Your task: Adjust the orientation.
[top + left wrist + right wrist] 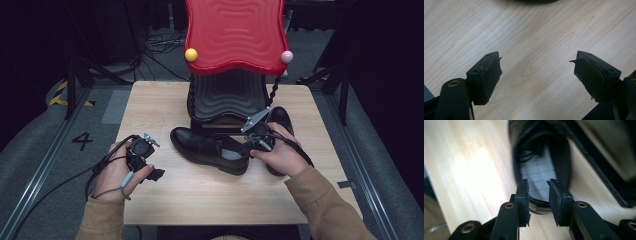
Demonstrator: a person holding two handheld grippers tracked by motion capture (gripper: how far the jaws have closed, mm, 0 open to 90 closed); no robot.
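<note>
Recording lab or studio. A small wooden worktop (210, 200) stands on grey floor (45, 145) marked with a painted number 4 (82, 140) and hazard tape (61, 95); metal rails (35, 175) flank it, loose cables (160, 47) trail behind, and black curtains (385, 75) enclose the space.

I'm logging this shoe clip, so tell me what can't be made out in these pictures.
- Second shoe, high view: mostly hidden behind the right hand and right gripper.
- Nearer shoe, right gripper view: blurred; toe cut off by the top edge.
- Shoe rack, high view: its lower shelves are hidden under the red top shelf.
- Left gripper, left gripper view: open over bare table; a dark thing at the top edge is cut off.
</note>
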